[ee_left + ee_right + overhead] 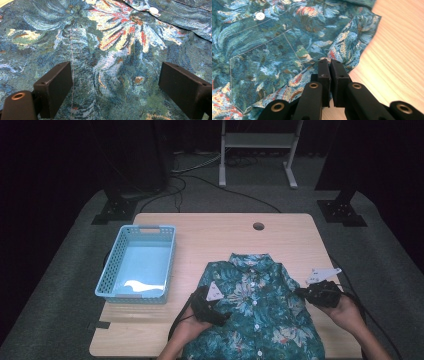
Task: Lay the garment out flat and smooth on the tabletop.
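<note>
While the right gripper (pixel 329 65) pinches the sleeve edge of the teal flowered cotton shirt (pixel 255 305) lying flat on the wooden table (pixel 210 232), the wide-open left gripper (pixel 115 82) should press the front firmly.

One shirt (pixel 255 305) (floral), one basket (pixel 136 265)

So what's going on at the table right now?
A person is working on a floral shirt spread buttoned-up on the table, a gripper in each hand. The right gripper has its jaws shut on the shirt's folded-in edge, probably the sleeve. The left gripper rests over the shirt front with its jaws wide open. A blue basket sits beside the shirt.
</note>
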`<action>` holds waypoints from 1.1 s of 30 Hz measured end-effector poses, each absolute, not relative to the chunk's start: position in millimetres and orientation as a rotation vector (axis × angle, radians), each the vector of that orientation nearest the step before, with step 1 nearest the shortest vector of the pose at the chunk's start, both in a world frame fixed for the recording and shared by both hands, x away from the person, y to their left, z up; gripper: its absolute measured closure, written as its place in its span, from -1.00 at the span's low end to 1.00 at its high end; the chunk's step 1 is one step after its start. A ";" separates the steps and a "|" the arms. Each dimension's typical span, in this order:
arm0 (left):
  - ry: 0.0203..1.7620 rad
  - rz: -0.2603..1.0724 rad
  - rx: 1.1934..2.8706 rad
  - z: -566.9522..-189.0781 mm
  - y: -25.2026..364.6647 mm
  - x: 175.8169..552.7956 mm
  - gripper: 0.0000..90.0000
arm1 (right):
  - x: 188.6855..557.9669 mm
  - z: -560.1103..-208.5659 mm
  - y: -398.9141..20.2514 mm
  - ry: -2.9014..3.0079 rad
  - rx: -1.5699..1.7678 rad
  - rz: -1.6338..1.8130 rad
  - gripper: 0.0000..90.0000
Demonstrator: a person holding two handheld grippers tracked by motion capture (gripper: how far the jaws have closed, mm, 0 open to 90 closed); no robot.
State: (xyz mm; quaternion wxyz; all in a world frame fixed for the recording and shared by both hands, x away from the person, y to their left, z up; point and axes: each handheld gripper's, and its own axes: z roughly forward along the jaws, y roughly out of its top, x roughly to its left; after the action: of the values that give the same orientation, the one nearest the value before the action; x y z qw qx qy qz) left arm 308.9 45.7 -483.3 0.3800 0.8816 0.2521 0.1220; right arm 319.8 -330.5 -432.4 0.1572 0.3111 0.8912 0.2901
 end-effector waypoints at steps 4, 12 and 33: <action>0.644 0.311 2.251 -483.3 45.6 308.9 -0.76 | 319.6 -431.5 -337.4 2.537 0.910 0.826 0.95; 0.644 0.312 2.249 -483.4 45.6 308.9 -0.76 | 318.7 -431.9 -349.8 2.520 0.940 0.807 0.95; 0.646 0.312 2.248 -483.4 45.4 308.8 -0.76 | 318.9 -431.4 -385.5 2.428 1.078 0.819 0.58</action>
State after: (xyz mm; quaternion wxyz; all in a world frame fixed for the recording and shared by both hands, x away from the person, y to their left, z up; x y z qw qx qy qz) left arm 308.8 45.4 -483.4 0.3811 0.8807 0.2533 0.1224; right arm 318.9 -385.5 -431.4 0.1797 0.3814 0.8592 0.2899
